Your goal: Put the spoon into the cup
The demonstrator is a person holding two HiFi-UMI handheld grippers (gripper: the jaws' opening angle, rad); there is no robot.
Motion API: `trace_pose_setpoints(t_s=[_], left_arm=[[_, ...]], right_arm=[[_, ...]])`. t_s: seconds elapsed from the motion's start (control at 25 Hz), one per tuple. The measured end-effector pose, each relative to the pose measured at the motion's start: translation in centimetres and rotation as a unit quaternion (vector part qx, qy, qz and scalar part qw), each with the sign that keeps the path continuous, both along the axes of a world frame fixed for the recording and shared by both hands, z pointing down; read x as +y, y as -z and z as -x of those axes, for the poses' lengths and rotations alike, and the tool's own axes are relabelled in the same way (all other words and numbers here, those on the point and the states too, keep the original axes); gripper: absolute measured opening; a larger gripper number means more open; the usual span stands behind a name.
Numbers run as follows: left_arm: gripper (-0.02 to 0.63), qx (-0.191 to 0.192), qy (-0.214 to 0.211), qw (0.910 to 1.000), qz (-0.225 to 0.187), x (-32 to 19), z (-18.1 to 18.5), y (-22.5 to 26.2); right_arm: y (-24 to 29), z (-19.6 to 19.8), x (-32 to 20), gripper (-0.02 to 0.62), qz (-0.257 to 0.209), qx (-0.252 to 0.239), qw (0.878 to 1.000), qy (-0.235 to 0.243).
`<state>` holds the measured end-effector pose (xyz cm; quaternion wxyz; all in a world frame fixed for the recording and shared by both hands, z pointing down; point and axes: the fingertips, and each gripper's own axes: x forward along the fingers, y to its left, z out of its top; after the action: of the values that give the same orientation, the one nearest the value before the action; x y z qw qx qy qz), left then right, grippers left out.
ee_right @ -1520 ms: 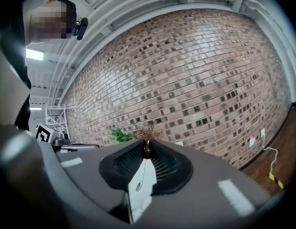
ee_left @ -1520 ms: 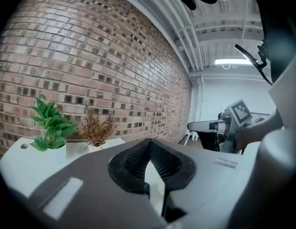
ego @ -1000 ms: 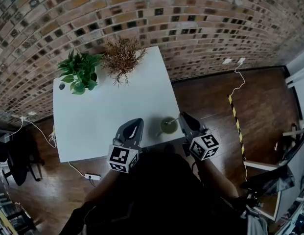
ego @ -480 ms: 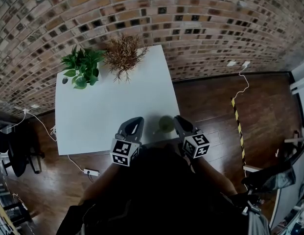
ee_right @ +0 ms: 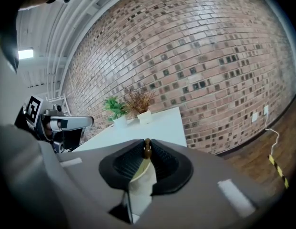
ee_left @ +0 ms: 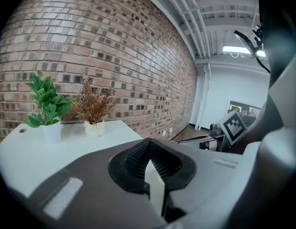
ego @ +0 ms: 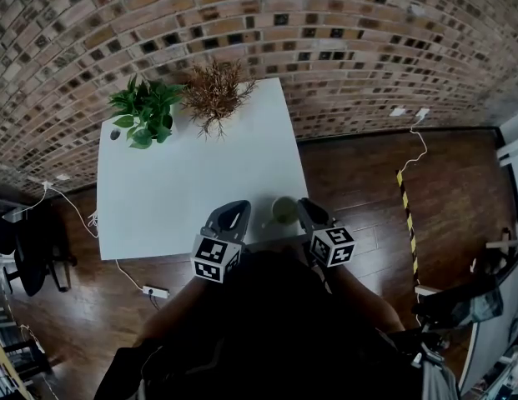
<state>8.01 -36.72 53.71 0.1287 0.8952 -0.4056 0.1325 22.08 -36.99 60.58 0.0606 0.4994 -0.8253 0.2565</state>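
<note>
The left gripper (ee_left: 148,146) was clenched on nothing, its ribbed pads meeting at the tips, and it hung low at the near edge of the plain white rectangular table (ego: 175,182). Since it steadied nothing, the small round pale-green cup (ego: 284,210) stood free, just right of that gripper and close to the table's near edge. To the cup's right, the right gripper (ego: 307,212) pinched the rounded end of a slim brown, seemingly wooden spoon (ee_right: 147,148) at the very tips of its jaws.

That thin grip looked like the main risk. With so little of the handle between the pads, the spoon could swivel or slip out if the gripper tilted. A sideways drag on the handle might lever the light cup over or push it off the edge, as nothing braced it. Letting go while the bowl sat high on the rim could let the spoon topple out.

Only the handle's end showed in the right gripper view, with the cup's pale mouth directly below it. So the long axis probably ran steeply downward, handle end up at the jaws and bowl end down in or over the cup, though the rest of the spoon was hidden.
</note>
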Motion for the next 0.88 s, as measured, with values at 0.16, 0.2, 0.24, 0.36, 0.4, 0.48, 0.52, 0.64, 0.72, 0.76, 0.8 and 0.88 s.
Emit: trace_pose_setpoints(t_s=[0.16, 0.2, 0.24, 0.36, 0.4, 0.48, 0.52, 0.64, 0.72, 0.76, 0.8, 0.88], left_arm=[[-0.006, 0.0, 0.004, 1.0, -0.001, 0.3, 0.1, 0.2], [-0.006, -0.001, 0.005, 1.0, 0.0, 0.3, 0.1, 0.2], [-0.006, -0.001, 0.007, 1.0, 0.002, 0.4, 0.1, 0.2], [-0.006, 0.001, 0.01, 0.9999, 0.005, 0.4, 0.0, 0.4], [-0.006, -0.001, 0.01, 0.9999, 0.002, 0.5, -0.1, 0.5], [-0.006, -0.008, 0.01, 0.9999, -0.002, 0.6, -0.2, 0.6], [-0.006, -0.012, 0.012, 0.9999, -0.003, 0.7, -0.2, 0.6], [-0.006, -0.017, 0.025, 0.9995, -0.002, 0.9, 0.0, 1.0], [-0.006, -0.019, 0.035, 0.9992, -0.003, 1.3, 0.1, 1.4], [-0.006, -0.019, 0.04, 0.999, -0.005, 1.5, 0.1, 1.7], [-0.006, -0.02, 0.046, 0.9987, -0.006, 1.7, 0.2, 2.0], [-0.006, -0.022, 0.06, 0.9979, -0.006, 2.3, 0.5, 2.6]], right_arm=[[-0.2, -0.3, -0.1, 0.055, 0.005, 0.007, 1.0, 0.003], [-0.3, -0.3, -0.1, 0.057, 0.006, 0.009, 1.0, 0.003], [-0.4, -0.3, -0.1, 0.058, 0.008, 0.01, 1.0, 0.004], [-0.8, -0.4, -0.1, 0.122, 0.014, 0.01, 1.0, 0.009], [-0.8, -0.5, -0.1, 0.129, 0.015, 0.009, 1.0, 0.008], [-0.5, -0.7, 0.1, 0.129, 0.013, 0.003, 1.0, 0.006], [-0.3, -0.9, 0.2, 0.133, 0.01, 0.0, 1.0, 0.006], [0.7, -1.2, 0.7, 0.138, -0.002, -0.003, 1.0, 0.018], [1.6, -1.7, 0.9, 0.138, -0.012, -0.004, 1.0, 0.021], [2.1, -2.0, 1.0, 0.138, -0.016, -0.006, 1.0, 0.02], [2.6, -2.4, 1.0, 0.138, -0.019, -0.011, 1.0, 0.019], [3.8, -2.8, 1.1, 0.137, -0.027, -0.021, 0.999, 0.022]])
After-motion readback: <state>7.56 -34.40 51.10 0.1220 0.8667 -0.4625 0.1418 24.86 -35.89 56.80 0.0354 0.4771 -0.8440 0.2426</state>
